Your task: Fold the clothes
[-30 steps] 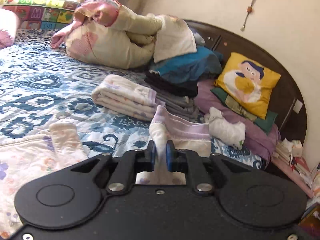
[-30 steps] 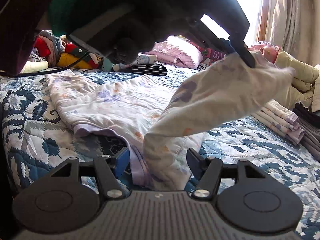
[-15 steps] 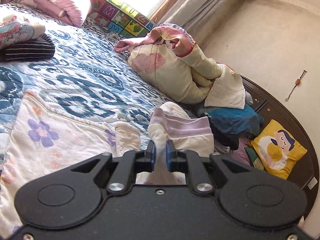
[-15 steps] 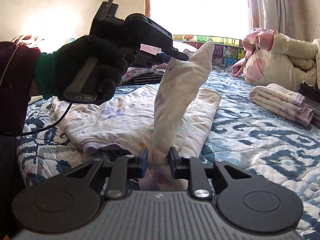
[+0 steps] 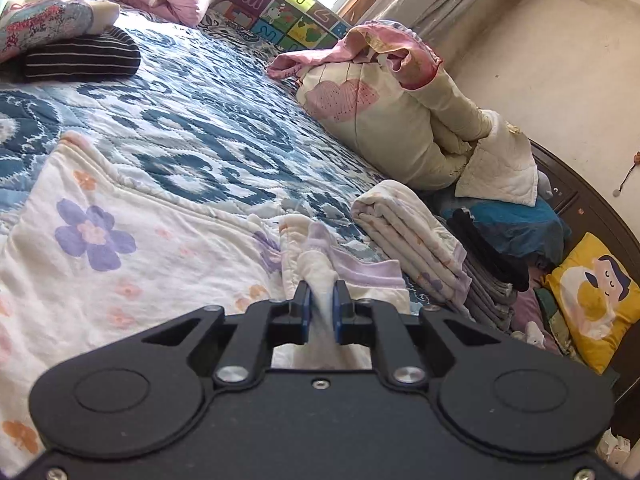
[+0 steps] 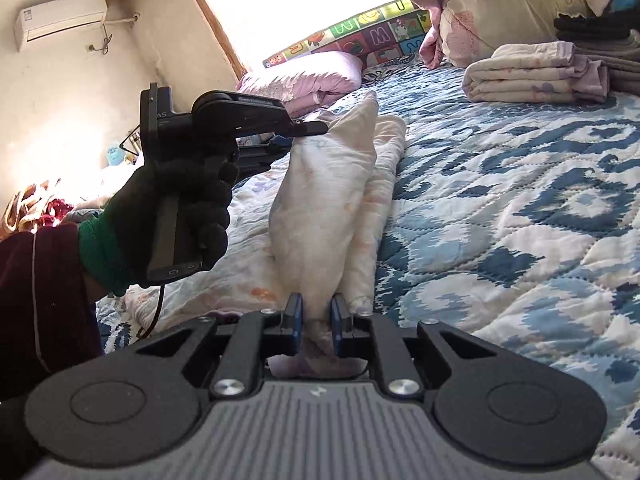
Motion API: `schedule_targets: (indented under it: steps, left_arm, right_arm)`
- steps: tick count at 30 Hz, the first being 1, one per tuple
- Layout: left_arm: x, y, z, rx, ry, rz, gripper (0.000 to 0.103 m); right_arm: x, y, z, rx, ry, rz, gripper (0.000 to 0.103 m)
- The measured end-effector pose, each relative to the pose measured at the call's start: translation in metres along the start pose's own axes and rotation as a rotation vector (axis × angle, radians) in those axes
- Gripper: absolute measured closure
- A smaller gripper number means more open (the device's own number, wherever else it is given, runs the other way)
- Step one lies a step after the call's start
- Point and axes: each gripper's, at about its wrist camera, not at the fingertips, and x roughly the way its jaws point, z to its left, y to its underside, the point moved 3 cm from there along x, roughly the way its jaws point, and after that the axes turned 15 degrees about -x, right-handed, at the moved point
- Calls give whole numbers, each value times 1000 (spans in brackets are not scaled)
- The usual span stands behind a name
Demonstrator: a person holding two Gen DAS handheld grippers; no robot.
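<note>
From the left wrist view, the left tool (image 5: 319, 306) has its blue pads pressed together on a bunched end of the white floral garment (image 5: 120, 248) — a lilac-trimmed cuff pokes up just past the fingertips. The rest of the garment lies spread flat on the blue patterned quilt (image 5: 192, 128) to the left of the tool. A folded stack of pale clothes (image 5: 412, 236) sits on the quilt to the right, with darker folded pieces beside it and a rolled cream duvet (image 5: 384, 120) behind. A yellow cushion (image 5: 592, 300) leans at the far right, and a striped dark bundle (image 5: 80, 58) rests near the top left.

From the right wrist view, the right tool (image 6: 316, 322) is clamped on the other end of the same garment (image 6: 324, 200), which rises as a folded strip from its pads toward the left tool (image 6: 312, 128). That tool, held in a black-gloved hand (image 6: 176, 208) with a green cuff, pinches the strip's far end — the strip hangs above the part of the garment that lies on the quilt (image 6: 520, 200). The folded stack (image 6: 536, 74) lies well apart at the upper right, and a pink pillow (image 6: 308, 76) lies beyond.
</note>
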Motion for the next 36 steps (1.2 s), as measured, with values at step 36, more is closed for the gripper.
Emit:
schedule_targets:
  steps: [36]
  left_arm:
    - [44,28,-65,613,-195,140,73]
  right_arm:
    - [9,-30,19,-231,164,-104,82]
